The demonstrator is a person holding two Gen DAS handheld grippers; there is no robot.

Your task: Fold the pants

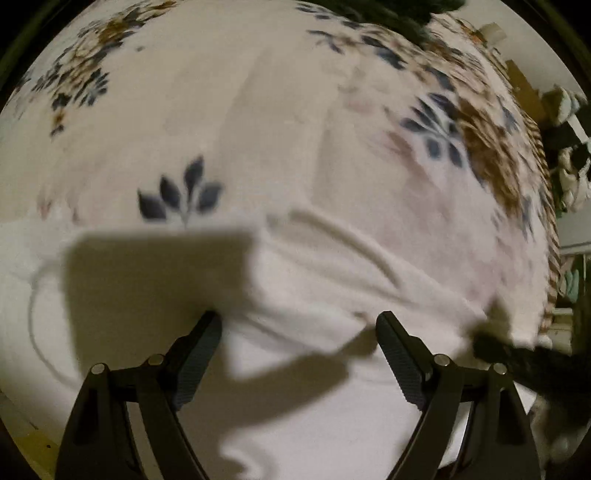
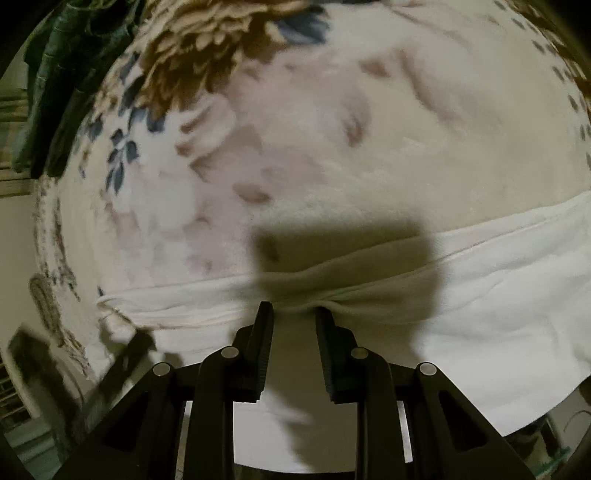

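Note:
The white pants (image 1: 314, 295) lie flat on a cream floral blanket (image 1: 240, 110). My left gripper (image 1: 297, 321) is open, its jaws wide apart just over the pants' folded edge, with cloth between them. In the right wrist view the pants (image 2: 498, 314) stretch across the lower frame. My right gripper (image 2: 293, 310) has its jaws narrowly apart at the pants' upper edge, where the cloth bunches between the fingertips. The other gripper shows as a dark blur at the right edge of the left wrist view (image 1: 517, 354).
The floral blanket (image 2: 332, 129) covers the bed. A dark green garment (image 2: 62, 81) lies at the blanket's far left corner; it also shows in the left wrist view (image 1: 399, 11). Cluttered shelves (image 1: 569, 147) stand beyond the bed's right edge.

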